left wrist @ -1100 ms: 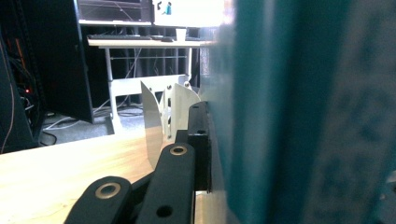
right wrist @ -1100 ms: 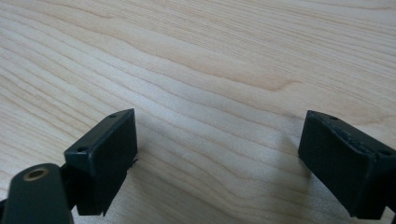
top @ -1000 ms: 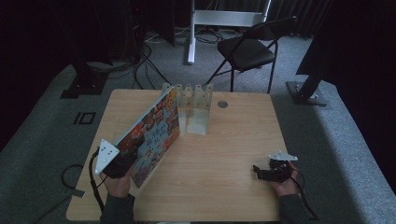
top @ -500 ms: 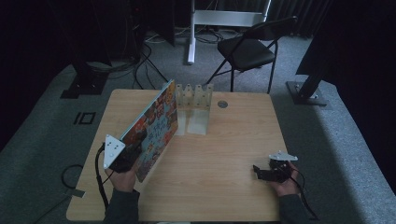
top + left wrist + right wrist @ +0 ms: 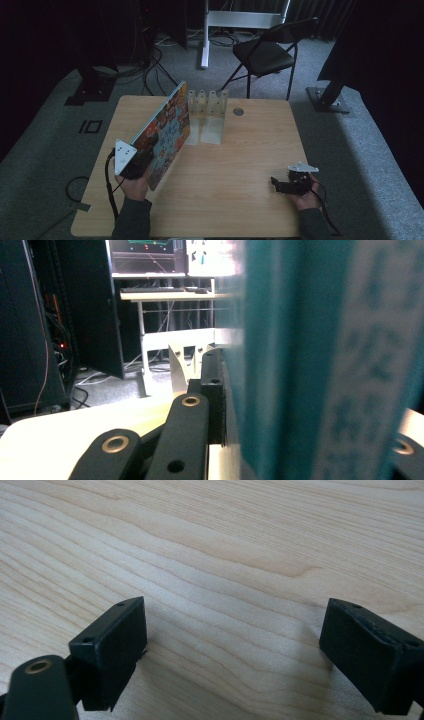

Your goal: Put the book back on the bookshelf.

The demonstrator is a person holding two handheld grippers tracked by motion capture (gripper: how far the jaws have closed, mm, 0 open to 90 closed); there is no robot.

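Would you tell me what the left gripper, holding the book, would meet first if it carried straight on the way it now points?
Probably the white slotted rack: the left gripper points the colourful book toward it, though depth is hard to judge.

Picture book (image 5: pixel 167 131) with a busy multicoloured cartoon cover and teal spine, pale translucent rack (image 5: pixel 206 107), light wood-grain table (image 5: pixel 240 170), black chair (image 5: pixel 267 52)

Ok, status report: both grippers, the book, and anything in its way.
Left gripper shut on book, held on edge, tilted. Right gripper open, empty, low over table. White rack just past the book's far end.
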